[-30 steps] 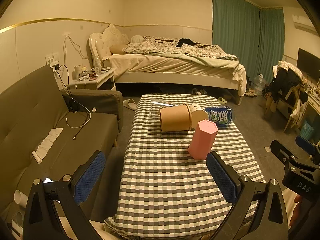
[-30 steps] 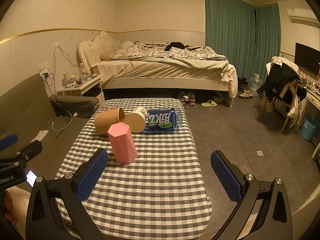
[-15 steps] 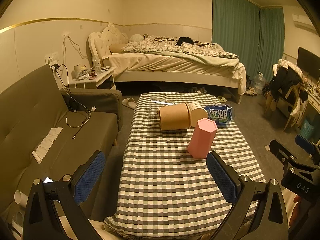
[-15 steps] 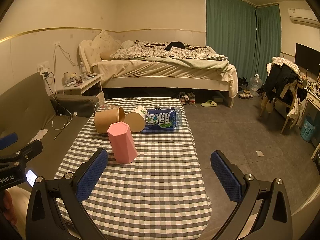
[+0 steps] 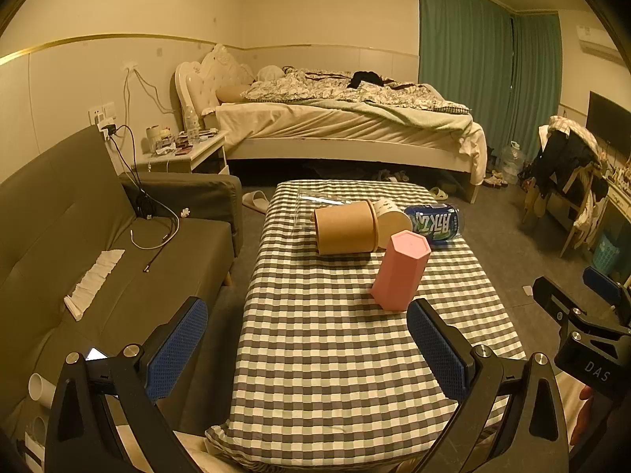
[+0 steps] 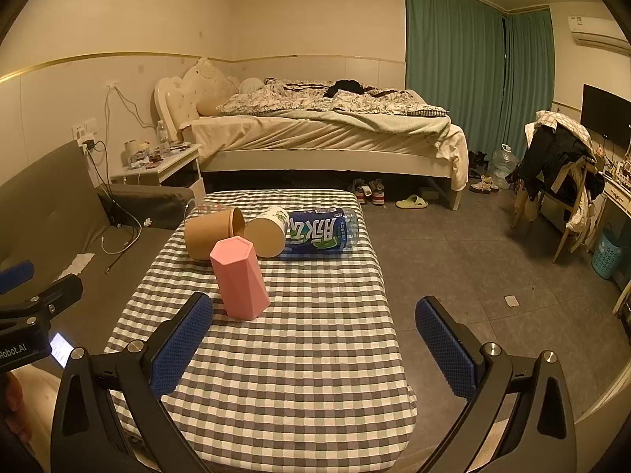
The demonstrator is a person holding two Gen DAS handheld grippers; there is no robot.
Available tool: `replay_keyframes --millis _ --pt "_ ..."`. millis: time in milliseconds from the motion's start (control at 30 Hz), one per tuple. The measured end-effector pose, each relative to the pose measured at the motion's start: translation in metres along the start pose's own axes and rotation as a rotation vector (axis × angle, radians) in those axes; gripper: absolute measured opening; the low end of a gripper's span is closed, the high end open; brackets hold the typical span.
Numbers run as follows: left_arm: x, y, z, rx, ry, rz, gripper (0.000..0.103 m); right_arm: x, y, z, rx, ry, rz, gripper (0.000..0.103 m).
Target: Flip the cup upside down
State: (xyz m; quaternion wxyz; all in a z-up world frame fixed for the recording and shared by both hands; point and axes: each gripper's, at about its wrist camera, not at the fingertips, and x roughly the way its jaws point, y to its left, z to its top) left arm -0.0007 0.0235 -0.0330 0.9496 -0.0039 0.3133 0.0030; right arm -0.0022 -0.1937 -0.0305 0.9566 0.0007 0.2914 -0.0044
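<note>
The pink cup (image 5: 399, 274) (image 6: 239, 278) is standing closed end up on the checkered bench (image 5: 335, 354) (image 6: 276, 354), near the middle of both frames. Behind it a brown paper tub (image 5: 345, 227) (image 6: 209, 234), a paper cup (image 6: 266, 230) and a blue-labelled bottle (image 6: 321, 230) are lying on their sides. The left claw (image 5: 305, 345) and right claw (image 6: 315, 345) are both gaping wide at the lower edge, gripping nothing.

You've got a table in a grey-white checked cloth (image 5: 335, 354). On it: pink hexagonal cup (image 5: 399, 272) standing, brown paper tub (image 5: 345, 228) on its side, paper cup (image 6: 267, 231) on its side, blue-labelled bottle (image 6: 321, 230) lying flat, clear container (image 5: 311, 205) behind the tub.
</note>
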Motion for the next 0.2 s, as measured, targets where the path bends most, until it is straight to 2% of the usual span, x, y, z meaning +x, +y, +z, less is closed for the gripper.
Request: replay_keyframes --millis 200 --pt "0.0015 0.0023 -0.0036 0.002 0.005 0.002 0.103 0.0012 -0.001 -0.0035 -0.002 0.004 -0.002 0.103"
